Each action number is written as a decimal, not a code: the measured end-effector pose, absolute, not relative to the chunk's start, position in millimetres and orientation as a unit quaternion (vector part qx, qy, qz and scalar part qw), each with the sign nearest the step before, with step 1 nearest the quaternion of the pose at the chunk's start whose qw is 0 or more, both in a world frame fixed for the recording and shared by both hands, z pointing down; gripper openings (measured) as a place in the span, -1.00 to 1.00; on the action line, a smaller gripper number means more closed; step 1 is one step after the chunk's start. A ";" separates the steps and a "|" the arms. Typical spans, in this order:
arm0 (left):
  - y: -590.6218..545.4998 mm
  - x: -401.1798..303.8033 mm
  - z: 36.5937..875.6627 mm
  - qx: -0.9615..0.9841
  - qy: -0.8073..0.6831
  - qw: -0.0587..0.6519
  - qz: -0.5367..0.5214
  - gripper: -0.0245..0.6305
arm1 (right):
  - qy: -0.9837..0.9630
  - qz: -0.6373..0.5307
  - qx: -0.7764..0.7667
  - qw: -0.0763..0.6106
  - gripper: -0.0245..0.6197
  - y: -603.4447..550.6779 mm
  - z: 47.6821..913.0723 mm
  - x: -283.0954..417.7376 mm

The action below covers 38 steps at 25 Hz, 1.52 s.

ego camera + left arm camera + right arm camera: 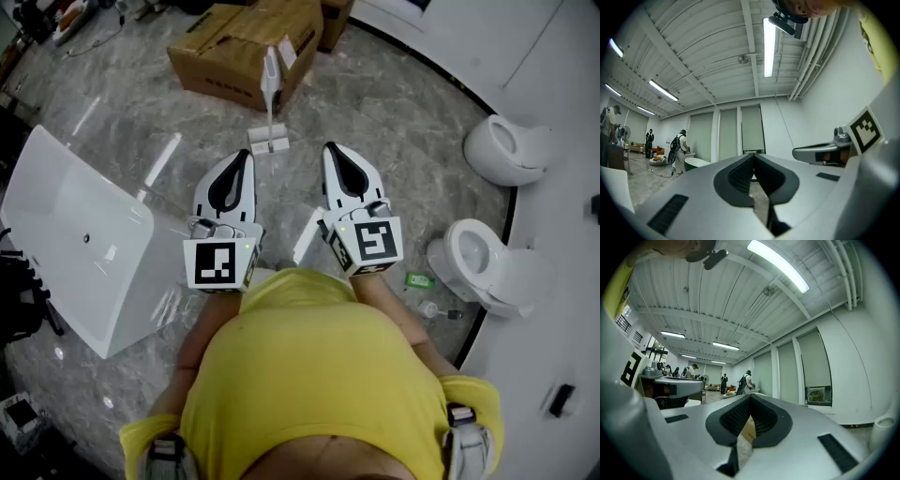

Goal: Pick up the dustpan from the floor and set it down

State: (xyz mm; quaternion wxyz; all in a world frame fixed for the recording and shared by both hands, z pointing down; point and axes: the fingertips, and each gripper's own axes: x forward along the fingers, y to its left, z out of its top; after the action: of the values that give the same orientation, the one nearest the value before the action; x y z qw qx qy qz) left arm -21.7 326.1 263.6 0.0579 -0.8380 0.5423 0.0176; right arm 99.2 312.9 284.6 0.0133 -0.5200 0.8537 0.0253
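Note:
A white long-handled dustpan [269, 141] stands upright on the grey marble floor, just in front of a cardboard box. Both grippers are held level side by side, a short way short of it. My left gripper [246, 156] [753, 157] is shut, its tips meeting with nothing between them. My right gripper [330, 149] [750, 397] is shut and empty too. The dustpan sits between the two tips and a little beyond them. Neither gripper view shows the dustpan; both look out across the room.
A cardboard box [246, 42] lies beyond the dustpan. A large white basin [75, 234] lies at the left. Two white toilets [483, 267] [509, 148] stand at the right by a raised white edge. A white strip [305, 236] lies under the grippers. People [678, 151] stand far off.

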 end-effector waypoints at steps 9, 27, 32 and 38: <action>300.9 -14.3 277.5 -0.843 0.535 0.050 0.006 -0.92 | 0.860 0.004 -0.510 0.031 -0.80 284.6 298.1 108.5; 88.0 -58.2 295.1 -0.862 0.505 0.033 -0.007 -0.92 | 0.864 -0.041 -0.501 0.010 -0.54 73.3 341.9 50.8; 30.1 -74.2 303.4 -0.870 0.492 0.022 -0.013 -0.92 | 0.857 -0.052 -0.513 -0.001 -0.54 17.7 352.5 35.1; -21.0 -79.2 311.4 -0.885 0.465 0.011 -0.018 -0.92 | 0.847 -0.073 -0.527 -0.009 -0.55 -30.2 366.0 25.2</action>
State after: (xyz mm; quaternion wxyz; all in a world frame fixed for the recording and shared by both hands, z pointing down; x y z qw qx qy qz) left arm -79.2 -21.0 311.4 0.0110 -0.8849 0.4652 -0.0176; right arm 25.2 -30.2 366.0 -0.0095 -0.5268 0.8468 -0.0731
